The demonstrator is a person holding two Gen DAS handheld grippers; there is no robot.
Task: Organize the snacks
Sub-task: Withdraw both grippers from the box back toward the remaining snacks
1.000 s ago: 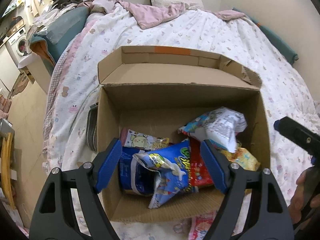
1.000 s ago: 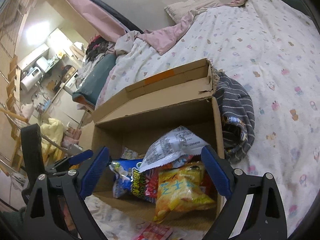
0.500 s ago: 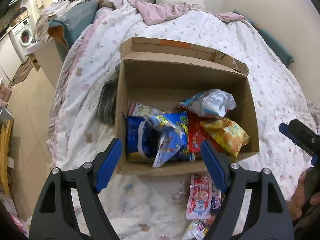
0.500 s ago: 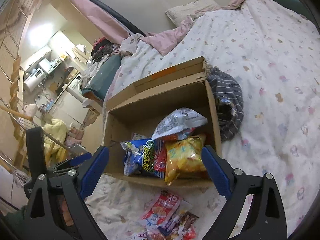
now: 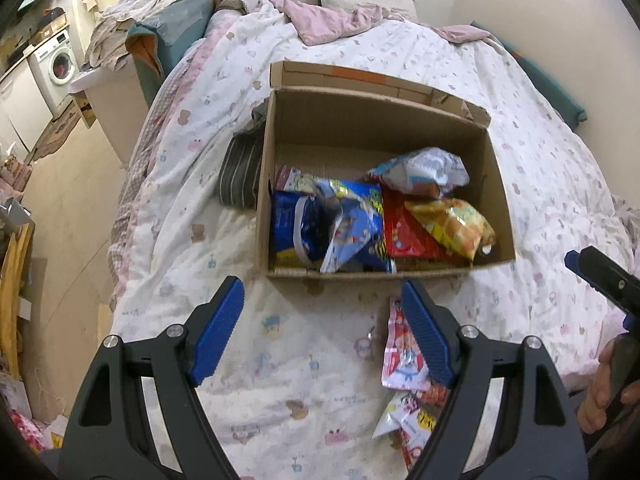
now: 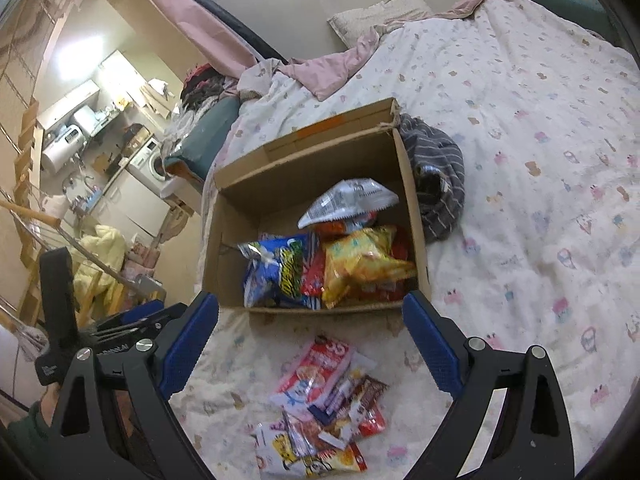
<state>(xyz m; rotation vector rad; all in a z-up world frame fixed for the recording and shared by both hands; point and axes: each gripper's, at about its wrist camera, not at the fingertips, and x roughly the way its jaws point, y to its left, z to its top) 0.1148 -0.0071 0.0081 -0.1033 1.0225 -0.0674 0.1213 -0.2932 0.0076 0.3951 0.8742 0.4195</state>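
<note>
Nearest us, both grippers have pulled back from the box over the last second, and each is empty. The left gripper (image 5: 322, 328) has its fingers wide apart over bare quilt, with nothing between them; the right gripper (image 6: 310, 344) is just as wide and holds nothing. Backing off has brought a loose pile (image 6: 320, 408) of small snack packets into view on the bed (image 6: 520, 240), just in front of the box (image 5: 496, 208). Beyond it, the box already holds several larger bags, the blue bag (image 5: 340, 224) and yellow bag (image 5: 452, 228) among them. We judge the pile is what remains to be packed.
</note>
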